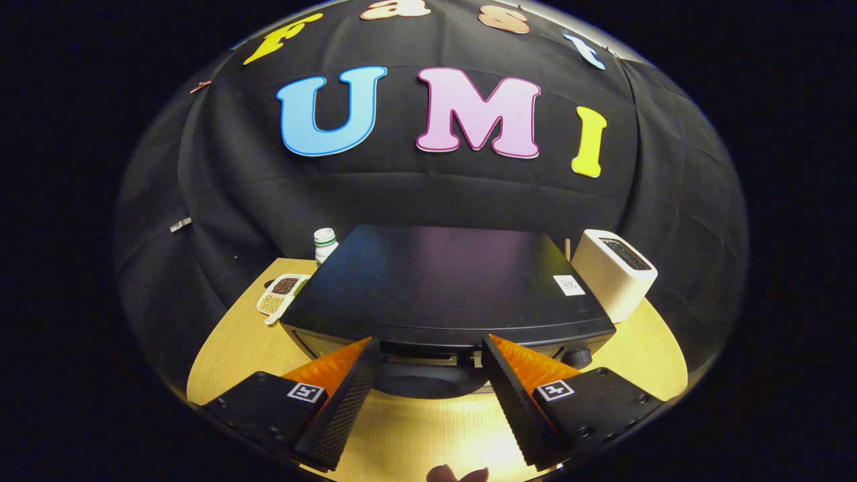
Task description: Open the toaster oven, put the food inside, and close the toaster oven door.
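Fingers spread wide over the front edge of the toaster oven, door not yet open.

From the left: a small divided tray of beans and seeds (281,294) lies on the pale wooden table (227,348), a white bottle with a green band (325,244) stands behind it, then the black box-shaped toaster oven (442,288), and a cream slot toaster (612,271) at its right. My gripper (428,361) holds nothing, its fingers wide apart. The oven sits straight ahead, its long axis crosswise to my fingers; its top front edge and the door's upper lip lie between my fingertips, just beyond them. I judge the handle lies right there, below that lip. Something pinkish, perhaps the food (457,474), sits below the fingers, too little to tell.
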Demonstrator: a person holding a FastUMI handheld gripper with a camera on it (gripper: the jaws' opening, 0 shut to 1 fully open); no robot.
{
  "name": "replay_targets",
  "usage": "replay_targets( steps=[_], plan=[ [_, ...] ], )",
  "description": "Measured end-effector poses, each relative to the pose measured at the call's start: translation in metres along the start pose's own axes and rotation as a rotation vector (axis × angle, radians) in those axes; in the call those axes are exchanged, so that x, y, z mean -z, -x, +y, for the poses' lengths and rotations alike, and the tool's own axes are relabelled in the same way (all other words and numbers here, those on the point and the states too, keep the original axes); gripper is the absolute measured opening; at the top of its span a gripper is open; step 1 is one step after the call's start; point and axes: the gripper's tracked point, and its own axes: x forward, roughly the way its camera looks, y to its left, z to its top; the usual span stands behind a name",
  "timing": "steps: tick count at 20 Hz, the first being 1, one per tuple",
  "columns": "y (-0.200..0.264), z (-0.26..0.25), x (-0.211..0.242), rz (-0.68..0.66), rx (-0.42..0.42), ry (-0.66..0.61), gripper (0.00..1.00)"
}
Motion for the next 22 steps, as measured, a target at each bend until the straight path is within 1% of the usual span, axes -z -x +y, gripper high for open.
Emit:
replay_targets(
  steps=[1,2,4,5,10,16,22],
  plan=[
    [-0.002,0.0,0.005,0.023,0.009,-0.024,0.99],
    [-0.001,0.0,0.001,0.01,0.021,-0.036,0.99],
    [0.0,0.001,0.004,0.026,0.044,-0.029,0.98],
    [-0.003,0.001,0.005,0.019,0.048,-0.028,0.99],
    [0.011,0.001,0.015,0.021,0.025,-0.041,0.99],
    [0.041,0.001,0.056,0.071,0.011,-0.068,0.99],
    [0.058,-0.001,0.1,0.143,0.009,-0.045,0.99]
  ],
)
